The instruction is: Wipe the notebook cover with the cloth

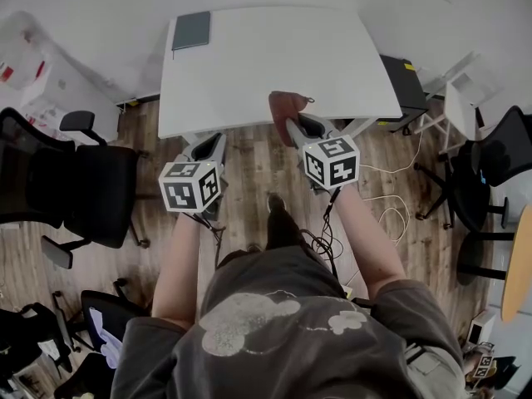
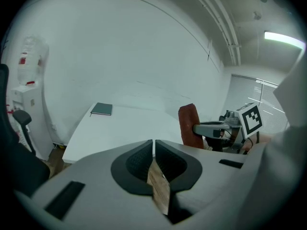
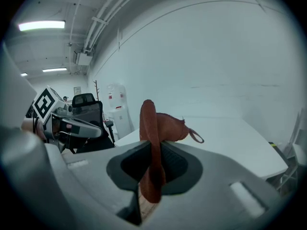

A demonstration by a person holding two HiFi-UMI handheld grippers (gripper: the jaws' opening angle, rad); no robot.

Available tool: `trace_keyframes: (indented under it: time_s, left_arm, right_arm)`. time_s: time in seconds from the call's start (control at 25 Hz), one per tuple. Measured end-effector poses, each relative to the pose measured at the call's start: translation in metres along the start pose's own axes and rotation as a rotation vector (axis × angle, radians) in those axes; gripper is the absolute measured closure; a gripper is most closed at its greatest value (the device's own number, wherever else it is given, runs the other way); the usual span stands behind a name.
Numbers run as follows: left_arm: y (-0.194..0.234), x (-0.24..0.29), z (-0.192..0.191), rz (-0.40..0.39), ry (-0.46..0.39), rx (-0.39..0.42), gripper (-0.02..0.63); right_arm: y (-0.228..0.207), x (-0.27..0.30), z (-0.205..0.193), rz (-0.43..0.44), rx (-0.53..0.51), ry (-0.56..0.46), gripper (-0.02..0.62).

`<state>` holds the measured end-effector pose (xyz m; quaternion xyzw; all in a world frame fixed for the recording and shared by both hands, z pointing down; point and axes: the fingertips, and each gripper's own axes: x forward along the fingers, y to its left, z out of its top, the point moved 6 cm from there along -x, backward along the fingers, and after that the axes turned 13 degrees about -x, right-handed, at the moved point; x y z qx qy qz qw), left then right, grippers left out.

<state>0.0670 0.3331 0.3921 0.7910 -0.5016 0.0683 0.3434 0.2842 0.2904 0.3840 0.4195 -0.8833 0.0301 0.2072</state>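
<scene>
The white surface (image 1: 274,65) lies ahead of the person at twelve o'clock, and both tools are short of its near edge, over the wooden floor (image 1: 249,173). The dark notebook (image 1: 191,30) lies flat and closed at the surface's far left corner, about eleven o'clock from the tools and well apart from them. It looks thin and light with a stiff cover. On that smooth top it would probably slide under a wiping stroke, so an edge or corner likely needs pinning down.

The reddish-brown cloth (image 3: 163,126) is soft and limp. It bunches and flops above the jaws, with a small loop (image 3: 195,137) dangling at three o'clock. It should be light and easy to drag flat, though a bunched wad would wipe less evenly than a spread face.

The right tool (image 3: 154,152) is clamped on a fold of the cloth, with fabric hanging both above and below the jaws. The left tool (image 2: 154,147) has its jaws pressed together with nothing between them, so it is free to steady the notebook.
</scene>
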Motion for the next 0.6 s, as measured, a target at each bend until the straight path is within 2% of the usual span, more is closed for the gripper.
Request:
trace_keyframes:
  time_s: [0.6]
  left_arm:
    - [-0.011, -0.016, -0.013, -0.010, -0.001, 0.012, 0.591]
  right_arm:
    - [0.021, -0.020, -0.016, 0.005, 0.025, 0.014, 0.541]
